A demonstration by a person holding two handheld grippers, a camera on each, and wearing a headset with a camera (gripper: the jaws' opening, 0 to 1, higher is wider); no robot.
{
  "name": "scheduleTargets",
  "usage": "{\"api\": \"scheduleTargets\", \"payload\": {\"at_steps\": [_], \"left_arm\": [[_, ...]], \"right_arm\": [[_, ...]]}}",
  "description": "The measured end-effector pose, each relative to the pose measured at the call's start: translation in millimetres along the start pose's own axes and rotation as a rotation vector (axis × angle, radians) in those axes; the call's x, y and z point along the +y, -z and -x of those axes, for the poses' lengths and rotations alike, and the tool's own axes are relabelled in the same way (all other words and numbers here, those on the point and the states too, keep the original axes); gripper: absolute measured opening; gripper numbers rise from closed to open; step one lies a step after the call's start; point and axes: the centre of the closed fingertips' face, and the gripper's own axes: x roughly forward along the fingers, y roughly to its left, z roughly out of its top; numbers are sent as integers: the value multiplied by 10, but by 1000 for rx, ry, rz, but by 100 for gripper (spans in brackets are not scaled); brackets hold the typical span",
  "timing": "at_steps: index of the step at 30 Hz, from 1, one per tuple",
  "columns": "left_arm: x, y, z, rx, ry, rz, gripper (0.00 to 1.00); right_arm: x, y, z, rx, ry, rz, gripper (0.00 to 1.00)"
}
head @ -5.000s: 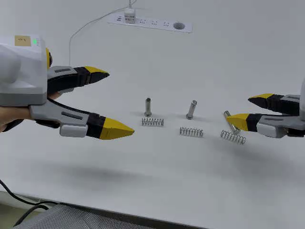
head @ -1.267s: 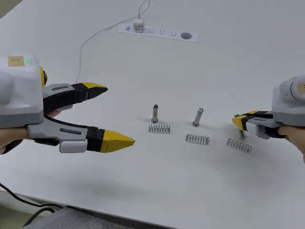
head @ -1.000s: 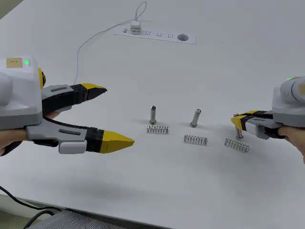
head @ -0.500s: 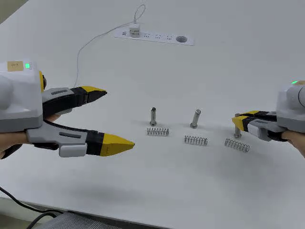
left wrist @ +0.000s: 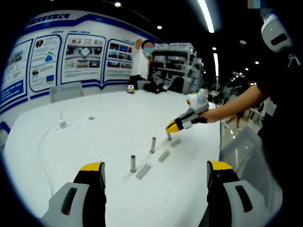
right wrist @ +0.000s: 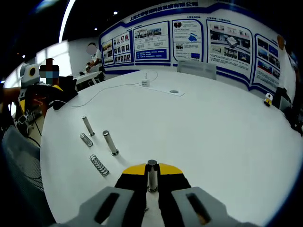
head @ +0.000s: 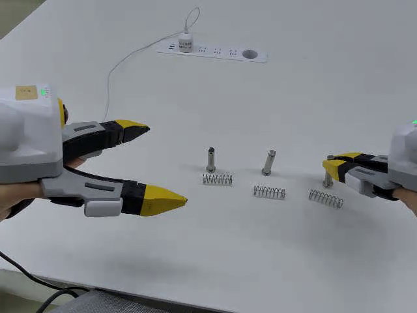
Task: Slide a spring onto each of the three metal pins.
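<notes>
No word or number can be read at this moment. On the wall, display boards with blue headers and dense print are seen in both gripper views. White characters run along the blue band above them, but everything is too small to be made out. A tan sticker is spotted on the left gripper housing, its marks blurred.

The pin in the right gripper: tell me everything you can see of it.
The pin is a short, silvery metal cylinder with a slightly wider cap on top. It stands about upright, clamped between the yellow tips of the right gripper, with its cap poking above them. Its lower end looks to rest on the white table. It carries no spring; one spring lies close beside it, apart.
</notes>
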Motion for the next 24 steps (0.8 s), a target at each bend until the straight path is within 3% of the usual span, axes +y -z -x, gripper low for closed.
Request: {"api": "scheduleTargets", "payload": {"at_steps": [11,24], "left_arm": [[-16,-32,-21,4,-1,-9,90],[-31,-29,-9,4,1,-11,90]], "right_arm": [[-60,-22,-10,-40,17,-20,8],[-17,27,56,-15,13,47,8]]}}
